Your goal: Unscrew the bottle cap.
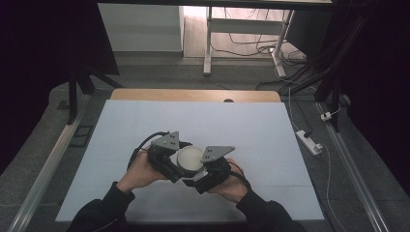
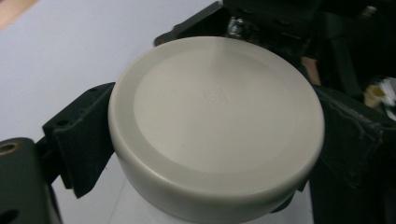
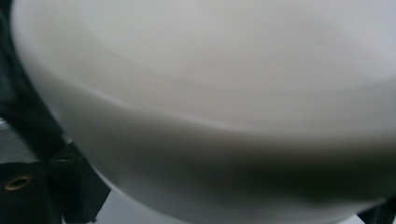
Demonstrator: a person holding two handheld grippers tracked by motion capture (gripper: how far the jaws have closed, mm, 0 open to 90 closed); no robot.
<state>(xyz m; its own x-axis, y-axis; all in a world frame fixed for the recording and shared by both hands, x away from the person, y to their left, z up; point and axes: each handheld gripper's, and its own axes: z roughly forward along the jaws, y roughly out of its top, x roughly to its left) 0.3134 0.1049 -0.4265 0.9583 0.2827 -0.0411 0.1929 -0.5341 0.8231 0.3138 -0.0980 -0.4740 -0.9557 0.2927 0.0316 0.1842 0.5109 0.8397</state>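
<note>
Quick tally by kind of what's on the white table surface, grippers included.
Round off-white lidded container: 1
Hand-held grippers: 2, left hand-held gripper and right hand-held gripper, both at the container
Total: 3

White table sheet (image 1: 270, 145) is covering most of the tabletop, centre of the high view; bare wooden edge (image 1: 193, 95) is showing along its far side. White power strip (image 1: 309, 141) is lying on the grey floor at right, its cable running toward the upper right. White desk frame (image 1: 209, 43) is standing at upper centre, loose cables (image 1: 251, 46) trailing beneath it
</note>
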